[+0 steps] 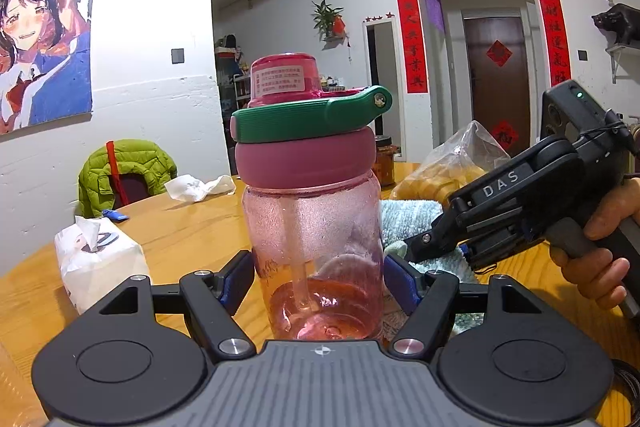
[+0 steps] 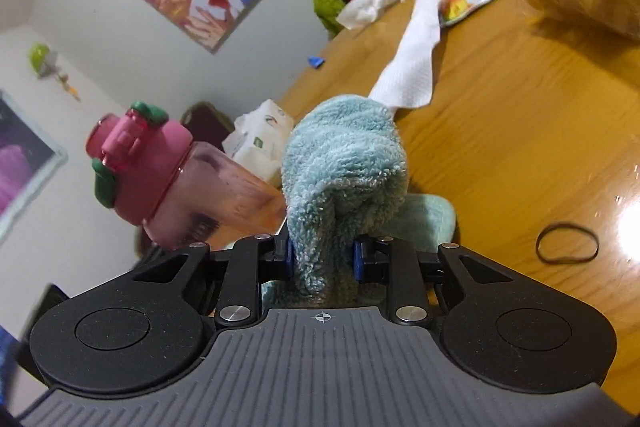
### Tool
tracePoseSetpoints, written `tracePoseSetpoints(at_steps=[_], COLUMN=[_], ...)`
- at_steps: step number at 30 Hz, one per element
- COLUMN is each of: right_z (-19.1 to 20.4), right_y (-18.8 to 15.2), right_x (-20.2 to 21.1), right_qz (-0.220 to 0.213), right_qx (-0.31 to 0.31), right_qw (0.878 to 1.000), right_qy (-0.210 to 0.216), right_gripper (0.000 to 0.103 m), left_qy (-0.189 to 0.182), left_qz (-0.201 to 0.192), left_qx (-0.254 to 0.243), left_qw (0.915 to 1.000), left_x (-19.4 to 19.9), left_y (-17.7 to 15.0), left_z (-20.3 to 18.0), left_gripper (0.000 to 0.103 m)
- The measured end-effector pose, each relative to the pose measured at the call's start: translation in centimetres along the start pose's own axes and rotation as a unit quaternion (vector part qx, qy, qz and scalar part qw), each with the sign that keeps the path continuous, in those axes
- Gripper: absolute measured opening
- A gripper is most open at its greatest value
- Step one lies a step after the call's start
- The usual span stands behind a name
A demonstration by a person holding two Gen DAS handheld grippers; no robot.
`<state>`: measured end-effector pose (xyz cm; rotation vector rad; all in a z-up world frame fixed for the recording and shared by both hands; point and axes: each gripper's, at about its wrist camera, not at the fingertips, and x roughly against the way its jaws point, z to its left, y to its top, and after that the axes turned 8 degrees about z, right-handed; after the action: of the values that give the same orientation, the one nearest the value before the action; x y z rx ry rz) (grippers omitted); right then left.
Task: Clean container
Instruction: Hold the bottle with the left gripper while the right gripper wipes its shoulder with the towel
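wooden table point(image 1: 192, 227), gripped bottle point(image 1: 316, 227), clamped towel point(image 2: 344, 179)

Your left gripper point(image 1: 319, 287) is matte black with a ribbed grey deck, a crosshair mark at its 12 o'clock edge, silver screws on the linkages and blue pads. Your right gripper point(image 2: 322, 259) matches it; from outside, its black body reads "DAS", with a green light and thin black cables.
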<state>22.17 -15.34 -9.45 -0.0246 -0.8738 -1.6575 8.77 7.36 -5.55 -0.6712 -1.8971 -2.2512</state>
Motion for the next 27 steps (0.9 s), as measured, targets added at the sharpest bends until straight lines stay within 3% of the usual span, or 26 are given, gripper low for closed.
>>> tracePoseSetpoints(at_steps=[5,8,11,14,17,20,27], right_z=[0.7,0.4,0.5,0.5,0.3,0.3,1.8], right_y=[0.1,0.2,0.3,0.6,1.0,1.1,0.8], right_x=[1.1,1.8,2.1,1.9,1.2,0.5,1.8], right_qz=[-0.033,-0.06,-0.094,-0.121,-0.118,-0.09,-0.038], right_qx=[0.018,0.017,0.017,0.012,0.003,0.006,0.055], right_qw=[0.999,0.998,0.995,0.993,0.993,0.995,0.997], right_qy=[-0.01,-0.008,-0.012,-0.003,0.017,0.037,0.045], right_gripper=[0.028,0.028,0.028,0.028,0.028,0.028,0.029], left_qy=[-0.014,0.011,0.049,0.033,0.004,0.009,-0.022], left_qz=[0.002,0.025,0.054,0.052,0.045,0.033,0.02], left_qx=[0.005,0.035,0.034,0.003,-0.02,-0.033,-0.007], left_qw=[0.9999,0.999,0.9968,0.9981,0.9988,0.9989,0.9995], left_x=[-0.3,0.1,0.8,1.6,1.5,1.2,0.4], left_y=[0.1,0.4,0.7,0.8,0.4,0.2,0.5], left_z=[0.3,0.4,-0.5,-1.9,-2.7,-2.7,-0.5], left_gripper=[0.07,0.088,0.086,0.084,0.081,0.081,0.081])
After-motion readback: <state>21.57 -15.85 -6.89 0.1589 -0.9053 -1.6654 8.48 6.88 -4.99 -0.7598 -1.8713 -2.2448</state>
